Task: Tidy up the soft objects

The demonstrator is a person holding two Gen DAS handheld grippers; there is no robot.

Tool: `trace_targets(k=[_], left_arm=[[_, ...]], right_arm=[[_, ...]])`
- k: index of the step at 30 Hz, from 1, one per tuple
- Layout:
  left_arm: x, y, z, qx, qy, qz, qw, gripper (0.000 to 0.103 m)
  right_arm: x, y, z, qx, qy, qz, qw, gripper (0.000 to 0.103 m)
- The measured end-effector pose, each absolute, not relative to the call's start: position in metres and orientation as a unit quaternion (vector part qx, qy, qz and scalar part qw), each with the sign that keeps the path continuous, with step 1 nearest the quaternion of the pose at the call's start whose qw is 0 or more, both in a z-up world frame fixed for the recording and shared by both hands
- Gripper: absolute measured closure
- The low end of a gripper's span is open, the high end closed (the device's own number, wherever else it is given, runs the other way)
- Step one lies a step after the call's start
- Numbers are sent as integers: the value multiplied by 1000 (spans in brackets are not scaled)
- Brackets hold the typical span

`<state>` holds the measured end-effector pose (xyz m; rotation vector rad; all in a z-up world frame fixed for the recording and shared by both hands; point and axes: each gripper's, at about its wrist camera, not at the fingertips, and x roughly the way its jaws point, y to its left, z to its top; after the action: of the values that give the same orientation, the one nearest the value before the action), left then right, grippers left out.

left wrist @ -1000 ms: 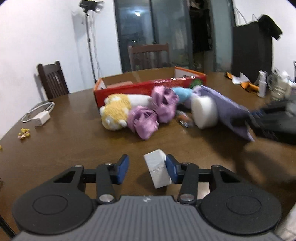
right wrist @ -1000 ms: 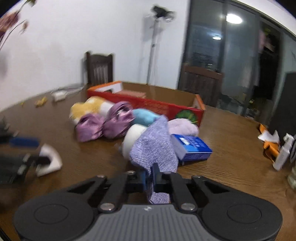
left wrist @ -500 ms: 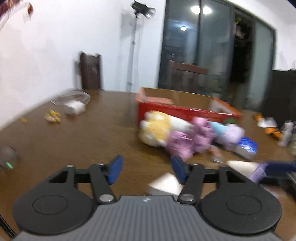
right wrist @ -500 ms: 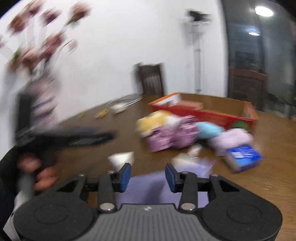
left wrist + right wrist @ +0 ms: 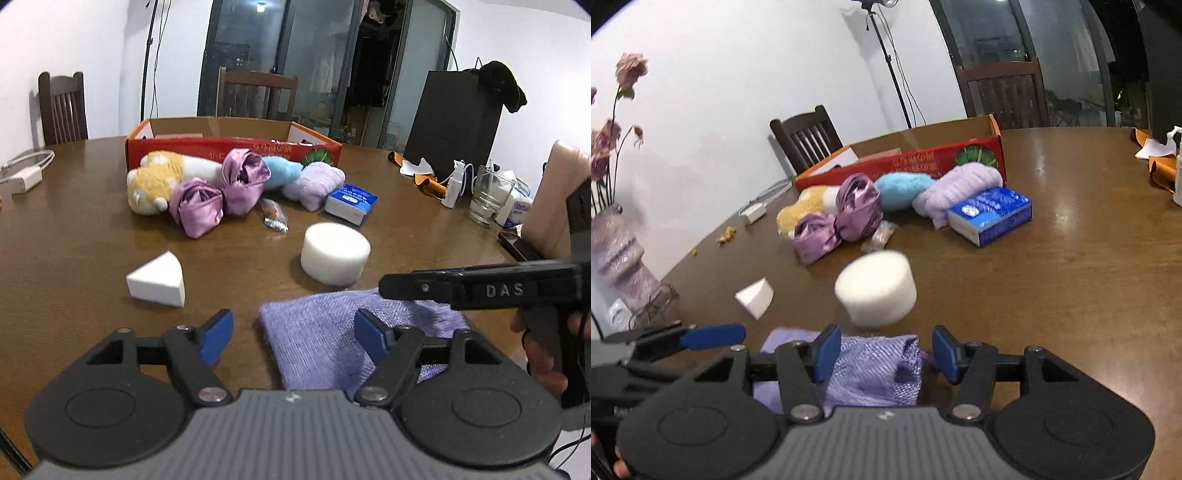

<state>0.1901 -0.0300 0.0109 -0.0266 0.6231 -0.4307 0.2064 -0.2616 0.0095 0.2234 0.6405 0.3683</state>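
Left wrist view showed the purple cloth (image 5: 325, 343) lying flat on the table (image 5: 74, 258) just before both tools, near the round sponge (image 5: 334, 253) and wedge sponge (image 5: 157, 280). It looked like a release step; folding or regrasping seemed next. The right gripper (image 5: 884, 352) had just been opening, cloth between its pads but unpinched; the left gripper (image 5: 293, 332) stood spread, empty.

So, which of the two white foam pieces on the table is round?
The white foam cylinder, nearer the blue tissue pack. It has a flat circular top and a curved side; the white foam wedge to its left has a triangular face and a sharp edge.
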Motion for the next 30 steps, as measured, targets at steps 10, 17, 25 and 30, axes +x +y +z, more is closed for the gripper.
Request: trace_targets(k=[10,17,25,30], left_arm=[[177,-38,1,-10,309,-193,931,60],[174,-33,2,-34,306,-217,927,59],[179,-25,2,-65,310,-234,919,56],[182,-18,2,-78,314,-253,912,41]], right_arm=[[166,-276,17,136,289,178,931,36],[158,-275,2,107,313,192,924,53],[167,-261,-1,91,304,191,929,72],[166,-230,-3,-17,277,156,948,86]])
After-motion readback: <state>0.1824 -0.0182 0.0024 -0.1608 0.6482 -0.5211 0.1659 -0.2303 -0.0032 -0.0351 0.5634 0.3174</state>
